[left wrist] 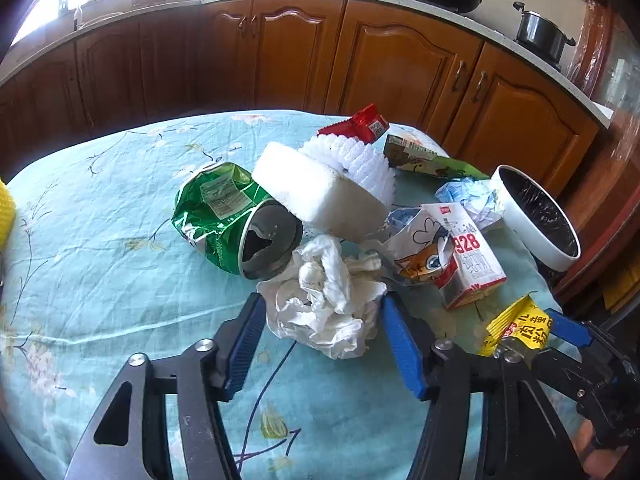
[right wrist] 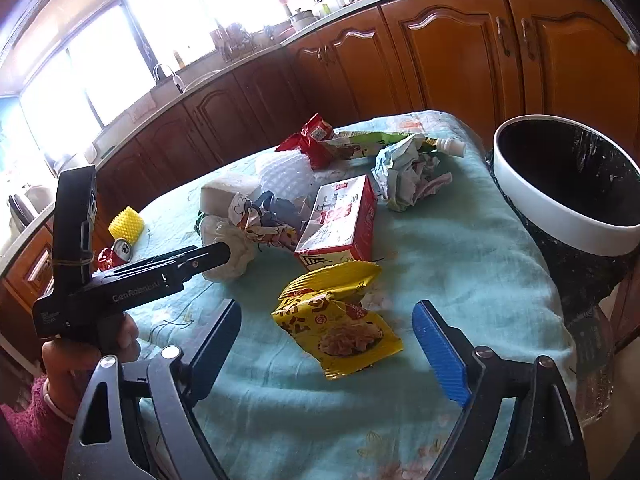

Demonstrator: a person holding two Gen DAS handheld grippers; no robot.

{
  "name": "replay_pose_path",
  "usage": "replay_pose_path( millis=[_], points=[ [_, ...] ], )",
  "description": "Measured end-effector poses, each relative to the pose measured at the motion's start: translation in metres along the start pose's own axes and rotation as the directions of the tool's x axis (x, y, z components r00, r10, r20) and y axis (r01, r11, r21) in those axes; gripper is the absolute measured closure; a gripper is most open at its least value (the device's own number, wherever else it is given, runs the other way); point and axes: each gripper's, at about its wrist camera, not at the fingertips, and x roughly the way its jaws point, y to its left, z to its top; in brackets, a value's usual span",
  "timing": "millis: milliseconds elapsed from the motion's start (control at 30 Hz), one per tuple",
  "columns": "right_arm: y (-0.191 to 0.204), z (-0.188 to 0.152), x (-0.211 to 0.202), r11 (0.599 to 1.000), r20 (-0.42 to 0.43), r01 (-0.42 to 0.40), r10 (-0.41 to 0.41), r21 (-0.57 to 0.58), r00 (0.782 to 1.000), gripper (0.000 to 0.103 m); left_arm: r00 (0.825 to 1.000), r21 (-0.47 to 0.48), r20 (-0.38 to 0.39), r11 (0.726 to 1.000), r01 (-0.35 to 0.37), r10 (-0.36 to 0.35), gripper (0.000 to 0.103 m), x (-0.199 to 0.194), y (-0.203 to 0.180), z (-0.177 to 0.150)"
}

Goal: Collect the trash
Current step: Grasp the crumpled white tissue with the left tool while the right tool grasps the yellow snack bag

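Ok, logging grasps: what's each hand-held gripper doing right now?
Left hand-held gripper: around the white crumpled tissue; grip unclear.
Right hand-held gripper: open, over the yellow wrapper.

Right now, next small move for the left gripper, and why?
Probably close the left gripper on the crumpled white tissue: the wad already sits between its blue pads, which do not clearly press it yet. The white bin waits at the table's far right.

Both grippers angled downward, jaws apart.
Left gripper [left wrist: 322,312]: blue pads part-spread, neither visibly pressing anything. Right gripper [right wrist: 326,334]: jaws set wide, nothing clamped. The left hand [right wrist: 86,350] grips its tool's handle, pink sleeve at the wrist.
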Motion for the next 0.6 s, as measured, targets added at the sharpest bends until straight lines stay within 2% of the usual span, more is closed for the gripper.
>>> replay_pose_path(
  millis=[33, 67, 100, 200, 267, 400, 600],
  points=[
    [0.000, -0.001, 0.004, 1.000, -0.012, 0.005, -0.005, -0.003, 1.000, 0.037, 1.000, -0.002, -0.009, 1.000, 0.012, -0.012, 0.058, 0.002, 0.000, -0.001],
    [0.000, -0.002, 0.007, 1.000, -0.023, 0.015, -0.015, -0.005, 1.000, 0.046, 1.000, 0.001, -0.011, 1.000, 0.015, -0.015, 0.067, 0.004, -0.001, -0.002],
    [-0.001, -0.003, 0.010, 1.000, -0.035, 0.027, -0.027, -0.007, 0.999, 0.061, 1.000, 0.012, -0.007, 1.000, 0.012, -0.012, 0.072, 0.004, -0.002, -0.003],
    [-0.002, -0.008, 0.008, 0.999, -0.032, 0.031, -0.032, -0.012, 0.999, 0.061, 1.000, 0.031, 0.016, 1.000, 0.004, -0.004, 0.083, 0.000, -0.005, -0.006],
    [-0.003, -0.009, 0.001, 0.999, -0.019, 0.030, -0.030, -0.018, 0.999, 0.062, 1.000, 0.030, 0.020, 0.999, 0.022, -0.022, 0.084, -0.004, -0.006, -0.009],
    [-0.006, -0.008, -0.014, 1.000, 0.007, 0.022, -0.022, -0.008, 1.000, 0.062, 0.995, 0.030, 0.016, 0.995, 0.093, -0.094, 0.085, -0.018, -0.012, -0.014],
    [-0.018, -0.005, -0.038, 0.999, 0.055, 0.032, -0.033, 0.019, 0.998, 0.062, 0.988, 0.088, 0.032, 0.985, 0.146, -0.150, 0.085, -0.039, -0.032, -0.017]
  ],
)
